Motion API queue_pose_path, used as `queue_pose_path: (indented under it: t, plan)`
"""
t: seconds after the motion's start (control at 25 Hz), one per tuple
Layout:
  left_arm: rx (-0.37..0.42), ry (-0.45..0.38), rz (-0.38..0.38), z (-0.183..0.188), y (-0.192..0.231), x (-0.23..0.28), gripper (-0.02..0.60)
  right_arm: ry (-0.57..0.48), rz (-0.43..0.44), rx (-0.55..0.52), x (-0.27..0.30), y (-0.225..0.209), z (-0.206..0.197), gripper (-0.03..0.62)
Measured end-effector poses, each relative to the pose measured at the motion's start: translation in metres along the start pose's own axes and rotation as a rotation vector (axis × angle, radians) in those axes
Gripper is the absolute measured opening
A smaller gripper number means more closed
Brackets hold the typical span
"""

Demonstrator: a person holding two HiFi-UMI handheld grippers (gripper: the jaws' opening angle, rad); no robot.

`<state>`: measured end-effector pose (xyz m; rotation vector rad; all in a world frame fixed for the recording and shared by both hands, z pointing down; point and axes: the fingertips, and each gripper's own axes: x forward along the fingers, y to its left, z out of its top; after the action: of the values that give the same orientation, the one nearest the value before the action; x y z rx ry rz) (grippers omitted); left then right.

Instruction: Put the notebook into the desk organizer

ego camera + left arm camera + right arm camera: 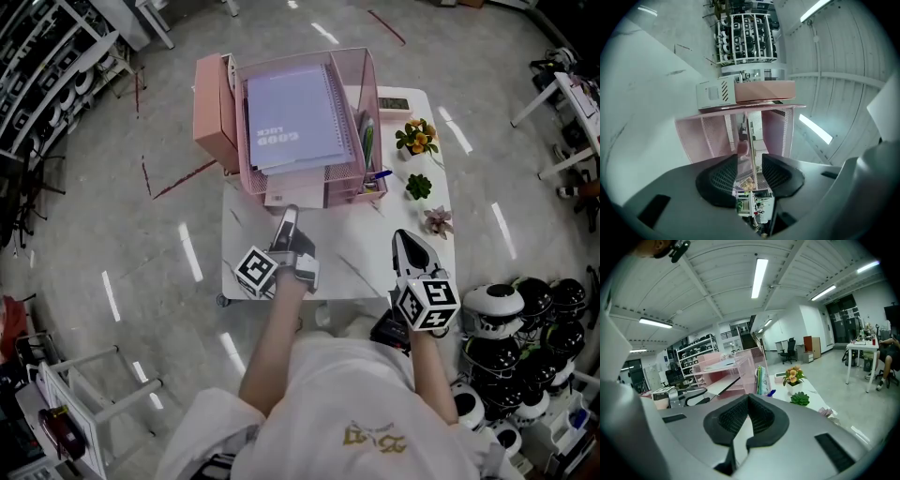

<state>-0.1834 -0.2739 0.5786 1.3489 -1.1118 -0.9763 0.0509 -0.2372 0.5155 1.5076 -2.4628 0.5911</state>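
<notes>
A lavender spiral notebook (295, 117) lies flat in the top tray of the pink mesh desk organizer (240, 141) at the far end of the white table (356, 267). My left gripper (286, 217) points at the organizer's front, just short of the white sheets (292, 192) in its lower tray. It is open, and nothing is pressed between its pads. In the left gripper view the left gripper (750, 168) is rolled sideways, and the organizer (710, 136) fills the gap ahead of it. My right gripper (405, 239) hangs over the table's right side, shut and empty, as the right gripper view also shows it (749, 399).
A pink box (214, 112) stands left of the organizer, and pens (367, 141) fill its right compartment. A yellow flower pot (416, 137), a green succulent (418, 187) and a pinkish one (437, 221) line the table's right edge. Helmets (520, 309) crowd the floor at the right.
</notes>
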Motion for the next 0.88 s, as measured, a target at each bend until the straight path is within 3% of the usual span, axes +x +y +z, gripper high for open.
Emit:
queue_pose_path:
  t: [0.2, 0.4, 0.56, 0.72, 0.88]
  plan:
    - [0.140, 0.058, 0.043, -0.005, -0.002, -0.022, 0.175, -0.025, 0.000, 0.001, -0.013, 0.007, 0.001, 0.009]
    - [0.369, 0.108, 0.038, -0.011, -0.024, -0.042, 0.164, -0.048, 0.020, -0.009, -0.023, 0.020, 0.003, 0.009]
    - [0.530, 0.115, 0.023, -0.011, -0.044, -0.056, 0.079, -0.064, 0.039, -0.016, -0.030, 0.033, 0.004, 0.009]
    - [0.703, 0.134, -0.015, -0.016, -0.067, -0.068, 0.045, -0.077, 0.055, -0.026, -0.035, 0.042, 0.005, 0.009]
    - [0.778, 0.159, -0.042, -0.025, -0.081, -0.076, 0.018, -0.091, 0.069, -0.035, -0.040, 0.050, 0.008, 0.009]
